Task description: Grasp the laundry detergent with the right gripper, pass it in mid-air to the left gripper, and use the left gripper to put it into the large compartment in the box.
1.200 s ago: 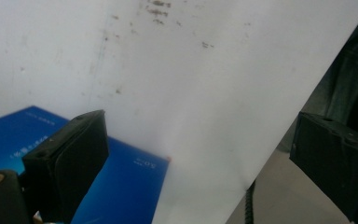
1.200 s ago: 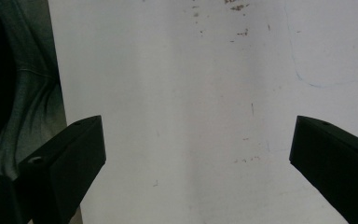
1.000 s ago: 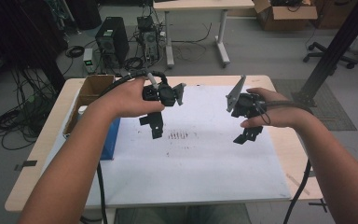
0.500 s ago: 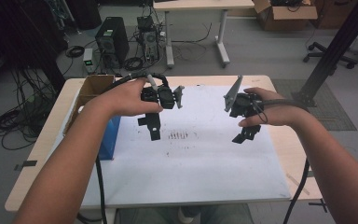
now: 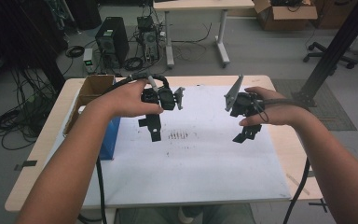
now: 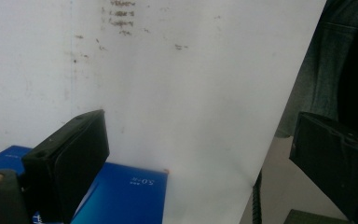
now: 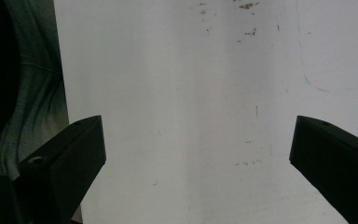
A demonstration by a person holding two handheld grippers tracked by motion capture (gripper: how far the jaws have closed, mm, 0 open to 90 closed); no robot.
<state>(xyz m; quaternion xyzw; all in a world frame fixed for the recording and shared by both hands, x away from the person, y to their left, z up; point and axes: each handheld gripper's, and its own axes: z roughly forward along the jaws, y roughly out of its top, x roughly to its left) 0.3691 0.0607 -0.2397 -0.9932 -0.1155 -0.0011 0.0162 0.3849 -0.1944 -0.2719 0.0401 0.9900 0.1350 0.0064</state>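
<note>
Both hands hold their grippers in the air above a white sheet [image 5: 200, 158] that covers the table. My left gripper [image 5: 153, 130] hangs over the sheet's left half, jaws pointing down and toward the person. In the left gripper view its jaws stand wide apart with nothing between them, above the sheet [image 6: 191, 93] and a blue box [image 6: 121, 196]. My right gripper [image 5: 245, 134] hovers over the right half, also open and empty. In the right gripper view the bare sheet [image 7: 191, 116] lies between the jaws.
A blue box [image 5: 109, 140] lies at the sheet's left edge, with a cardboard box [image 5: 91, 91] behind it at the table's far left corner. Dark smudges [image 5: 178, 136] mark the sheet's middle. Cables trail from both grippers over the front edge.
Both grippers have stayed almost still over the sheet; the left one drifted slightly. Neither has taken hold of anything.
</note>
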